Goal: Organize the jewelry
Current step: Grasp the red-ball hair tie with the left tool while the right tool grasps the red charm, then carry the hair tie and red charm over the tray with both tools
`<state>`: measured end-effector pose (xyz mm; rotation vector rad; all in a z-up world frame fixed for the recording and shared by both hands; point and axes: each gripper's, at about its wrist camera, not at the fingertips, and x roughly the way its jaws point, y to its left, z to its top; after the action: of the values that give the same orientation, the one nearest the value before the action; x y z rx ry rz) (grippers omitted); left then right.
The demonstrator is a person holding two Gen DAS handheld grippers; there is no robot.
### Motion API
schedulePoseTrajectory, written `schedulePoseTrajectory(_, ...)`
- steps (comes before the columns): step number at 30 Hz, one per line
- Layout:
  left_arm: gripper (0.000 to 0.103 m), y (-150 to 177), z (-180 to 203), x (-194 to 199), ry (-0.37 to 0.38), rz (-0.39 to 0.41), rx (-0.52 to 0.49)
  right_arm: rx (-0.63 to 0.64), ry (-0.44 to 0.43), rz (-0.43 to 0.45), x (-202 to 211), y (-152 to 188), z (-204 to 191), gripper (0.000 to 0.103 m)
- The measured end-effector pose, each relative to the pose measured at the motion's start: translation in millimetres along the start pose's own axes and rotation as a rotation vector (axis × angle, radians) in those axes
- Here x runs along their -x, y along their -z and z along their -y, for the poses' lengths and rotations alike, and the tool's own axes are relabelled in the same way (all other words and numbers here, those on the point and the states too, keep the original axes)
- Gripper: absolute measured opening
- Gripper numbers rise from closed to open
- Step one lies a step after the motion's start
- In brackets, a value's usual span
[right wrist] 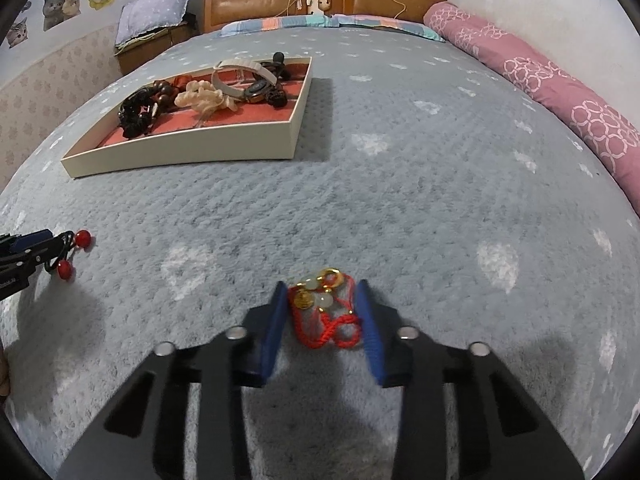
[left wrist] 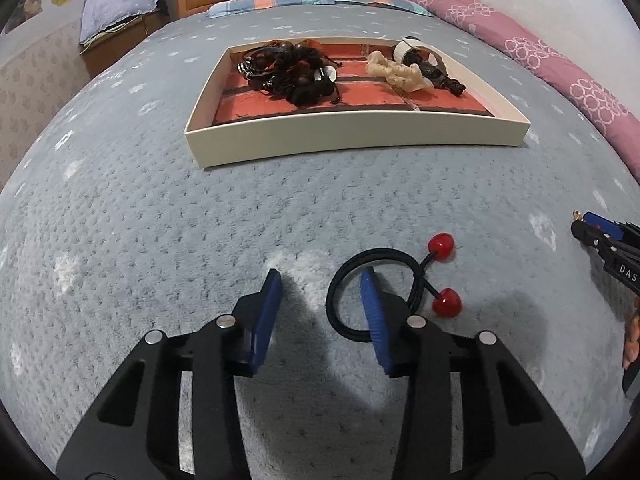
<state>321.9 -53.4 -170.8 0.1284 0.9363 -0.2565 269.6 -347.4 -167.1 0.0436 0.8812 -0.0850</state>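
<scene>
A black hair tie with two red beads [left wrist: 440,276] lies on the blue blanket. My left gripper [left wrist: 320,284] is open, its right finger [left wrist: 372,312] resting inside the tie's loop; it also shows in the right wrist view [right wrist: 64,254]. My right gripper [right wrist: 322,292] is open around a red cord bracelet with gold charms [right wrist: 324,312], which lies on the blanket between the pads. A white tray [left wrist: 360,136] with a red floor holds dark bead bracelets [left wrist: 288,68], a cream scrunchie [left wrist: 396,70] and a watch [left wrist: 424,60].
A pink patterned bolster [left wrist: 552,68] runs along the right edge of the bed. Pillows and a wooden headboard [right wrist: 320,0] stand at the far end. A bedside cabinet [right wrist: 148,40] stands at the far left.
</scene>
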Motion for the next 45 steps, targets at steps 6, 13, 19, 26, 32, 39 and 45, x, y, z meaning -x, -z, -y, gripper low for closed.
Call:
schedulePoseTrajectory(6,0.007,1.8,1.3,2.5,0.007,0.005,-0.010,0.015,0.000,0.008,1.9,0.7,-2.8,0.014)
schedulePoseTrajectory(13,0.002,3.5,1.8,6.8,-0.010,0.023,-0.012,0.011,0.001,0.022,3.7,0.9,-2.3,0.011)
schedulePoseTrajectory(19,0.002,3.2,-0.7,11.7,-0.010,0.035,-0.002,0.017,0.005,0.029,5.7,0.5,-3.3,0.011)
schedulePoseTrajectory(26,0.002,-2.5,-5.0,25.4,-0.016,0.059,0.012,0.022,0.011,0.050,14.0,-5.5,-7.4,0.010)
schedulePoseTrajectory(32,0.002,-15.0,-9.2,44.4,-0.017,0.099,0.027,0.016,0.006,0.078,24.5,-15.4,-13.0,0.010)
schedulePoseTrajectory(39,0.002,-33.4,-12.8,60.0,-0.014,0.132,0.044,0.014,-0.012,0.132,42.9,-45.2,-26.3,0.010)
schedulePoseTrajectory(45,0.002,-66.9,-15.2,74.7,-0.022,0.178,0.054,0.017,-0.039,0.179,53.4,-84.0,-44.0,0.010)
